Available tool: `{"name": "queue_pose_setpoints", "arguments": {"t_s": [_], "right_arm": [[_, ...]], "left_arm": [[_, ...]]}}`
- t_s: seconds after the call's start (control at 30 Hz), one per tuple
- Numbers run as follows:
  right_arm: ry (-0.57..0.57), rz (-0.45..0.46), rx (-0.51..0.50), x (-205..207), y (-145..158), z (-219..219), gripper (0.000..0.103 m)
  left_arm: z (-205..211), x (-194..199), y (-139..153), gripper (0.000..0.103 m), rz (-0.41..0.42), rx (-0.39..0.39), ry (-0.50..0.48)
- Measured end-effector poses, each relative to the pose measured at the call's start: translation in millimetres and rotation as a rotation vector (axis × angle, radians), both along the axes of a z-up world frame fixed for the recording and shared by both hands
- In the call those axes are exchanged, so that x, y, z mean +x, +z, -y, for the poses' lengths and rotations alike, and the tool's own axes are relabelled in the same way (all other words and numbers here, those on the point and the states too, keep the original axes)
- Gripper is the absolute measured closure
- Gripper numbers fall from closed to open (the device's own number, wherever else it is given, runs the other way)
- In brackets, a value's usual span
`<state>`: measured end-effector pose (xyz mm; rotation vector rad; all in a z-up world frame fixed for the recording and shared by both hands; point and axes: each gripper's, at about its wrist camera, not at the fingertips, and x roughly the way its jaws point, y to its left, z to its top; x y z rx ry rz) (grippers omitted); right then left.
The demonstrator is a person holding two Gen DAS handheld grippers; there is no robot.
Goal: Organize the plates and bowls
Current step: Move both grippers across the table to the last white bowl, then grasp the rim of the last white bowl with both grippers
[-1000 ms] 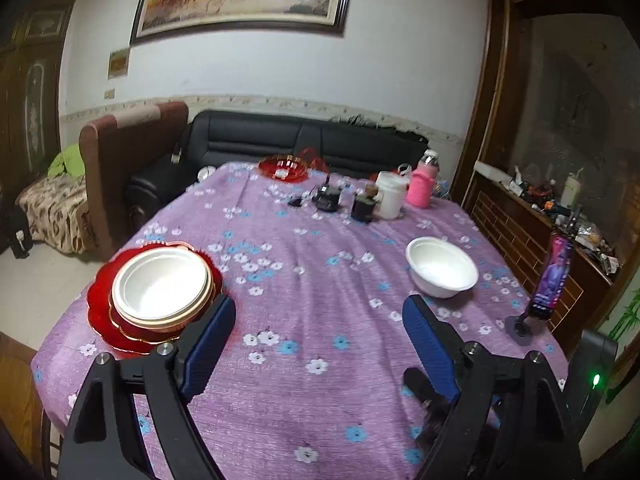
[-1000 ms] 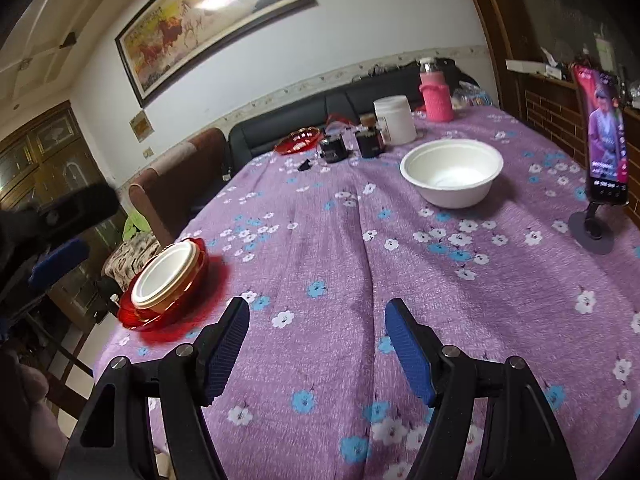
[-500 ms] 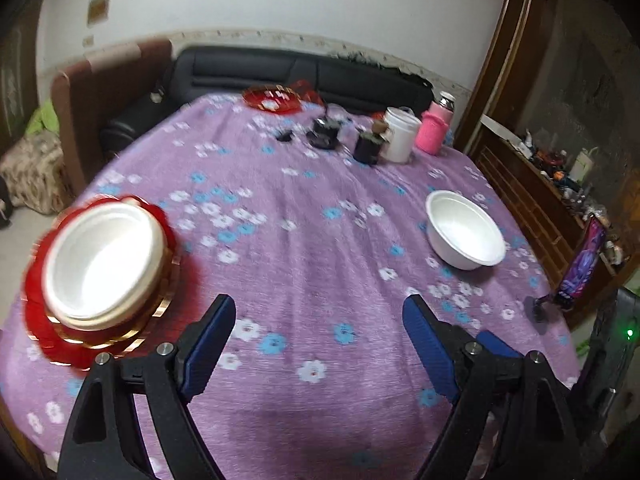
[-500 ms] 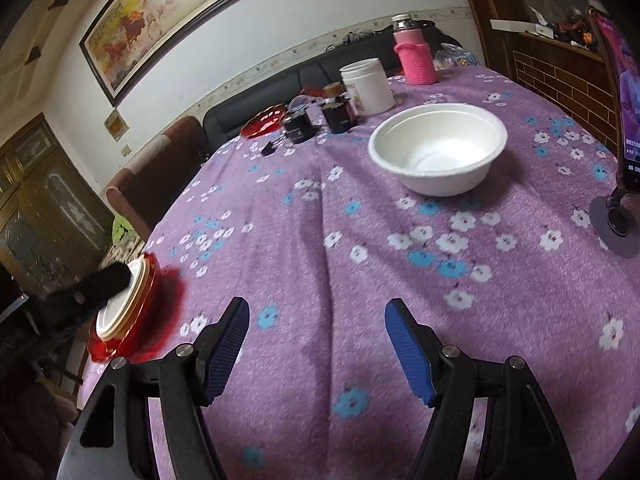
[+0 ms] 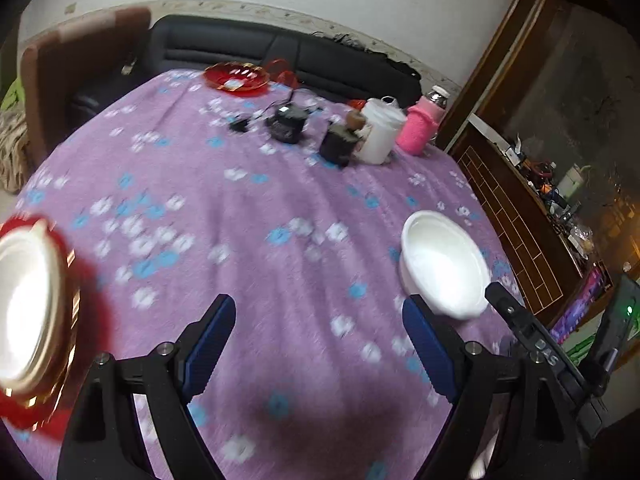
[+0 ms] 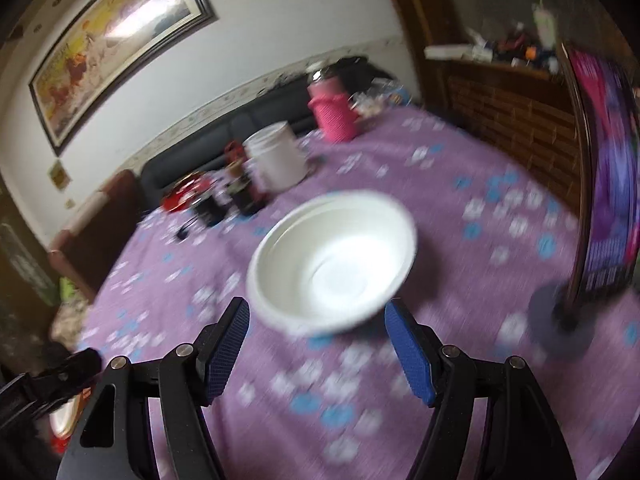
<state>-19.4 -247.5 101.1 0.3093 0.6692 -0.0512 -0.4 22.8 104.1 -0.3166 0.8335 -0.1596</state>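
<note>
A white bowl (image 6: 332, 260) sits alone on the purple flowered tablecloth (image 6: 460, 208), just beyond my right gripper (image 6: 316, 316), which is open with nothing between its blue pads. The same white bowl (image 5: 442, 264) shows at the right in the left wrist view. At the left edge there, a white dish rests on a stack of gold-rimmed red plates (image 5: 32, 312). My left gripper (image 5: 318, 314) is open over bare cloth between the stack and the bowl. A red plate (image 5: 236, 76) lies at the table's far side.
A white tub (image 5: 378, 130), a pink flask (image 5: 422, 128) and small dark items (image 5: 288, 122) stand at the far middle. A phone on a stand (image 6: 600, 184) rises at the right edge. A black sofa (image 5: 280, 56) and a wooden cabinet (image 5: 520, 216) border the table.
Both grippers have moved forward over the table and tipped down. The white bowl has grown much nearer to the right gripper. The plate stack has slid to the left edge of the left wrist view.
</note>
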Motion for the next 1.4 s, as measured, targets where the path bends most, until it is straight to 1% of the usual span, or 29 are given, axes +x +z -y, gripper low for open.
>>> {"name": "queue_pose_setpoints", "arguments": {"t_s": [0.07,0.13,0.17,0.2,0.27,0.3,0.33,0.37,0.43,0.47,0.53,0.57,0.6,0.63,0.7,0.73,0.83,0.87,0.93,0.97,1.0,1.03,1.07,1.13,1.3,1.4], "right_arm": [[-0.03,-0.02,-0.039,22,-2,11,0.029],[-0.054,-0.044,-0.039,41,-9,24,0.029],[-0.062,-0.053,-0.028,47,-14,31,0.029],[-0.065,-0.062,-0.005,53,-21,40,0.029],[-0.054,-0.081,0.037,59,-34,49,0.031],[-0.039,-0.11,0.055,65,-42,53,0.033],[-0.025,-0.128,0.066,68,-47,55,0.038],[-0.019,-0.138,0.074,71,-50,56,0.042],[-0.012,-0.162,0.086,74,-58,58,0.045],[-0.005,-0.17,0.092,75,-60,58,0.05],[0.009,-0.187,0.098,78,-65,56,0.053],[0.011,-0.193,0.098,78,-67,55,0.057],[0.015,-0.201,0.097,79,-69,53,0.061],[0.019,-0.209,0.098,80,-71,51,0.068],[0.029,-0.202,0.085,80,-71,46,0.071],[0.037,-0.204,0.092,79,-71,44,0.076],[0.043,-0.197,0.078,77,-71,39,0.077],[0.047,-0.192,0.079,77,-71,38,0.081],[0.059,-0.185,0.096,76,-70,37,0.085],[0.065,-0.182,0.102,76,-70,37,0.086],[0.074,-0.178,0.114,75,-70,37,0.086],[0.082,-0.176,0.123,74,-70,36,0.088],[0.096,-0.171,0.139,74,-70,35,0.09],[0.091,-0.165,0.125,72,-69,33,0.091],[0.117,-0.143,0.156,71,-67,29,0.091],[0.144,-0.124,0.133,69,-63,19,0.091]], "left_arm": [[17,19,2,0.018,0.009,0.012,-0.003],[35,40,-3,0.018,0.002,-0.002,-0.016],[42,49,-7,0.018,-0.013,-0.009,-0.02],[51,62,-15,0.018,-0.047,-0.024,-0.029],[62,82,-30,0.018,-0.113,-0.078,-0.049],[67,94,-40,0.019,-0.153,-0.111,-0.053],[71,100,-45,0.019,-0.17,-0.122,-0.052],[77,108,-53,0.019,-0.188,-0.124,-0.052],[88,120,-62,0.019,-0.201,-0.105,-0.057],[93,124,-67,0.019,-0.205,-0.097,-0.062],[99,131,-74,0.019,-0.206,-0.096,-0.084],[102,133,-77,0.019,-0.2,-0.091,-0.099],[105,134,-80,0.019,-0.196,-0.078,-0.11],[109,135,-83,0.019,-0.189,-0.055,-0.125],[112,133,-82,0.019,-0.154,-0.011,-0.138],[113,133,-83,0.019,-0.151,-0.004,-0.147],[109,133,-83,0.019,-0.15,-0.024,-0.154],[107,132,-83,0.019,-0.152,-0.034,-0.152],[103,131,-83,0.024,-0.151,-0.049,-0.143],[103,130,-82,0.036,-0.151,-0.049,-0.145],[103,129,-82,0.057,-0.153,-0.045,-0.152],[105,128,-82,0.069,-0.157,-0.037,-0.167],[107,128,-82,0.089,-0.163,-0.032,-0.181],[109,124,-80,0.09,-0.145,0.003,-0.176],[105,114,-63,0.09,-0.075,0.042,-0.151],[102,106,-55,0.09,-0.041,0.078,-0.129]]}}
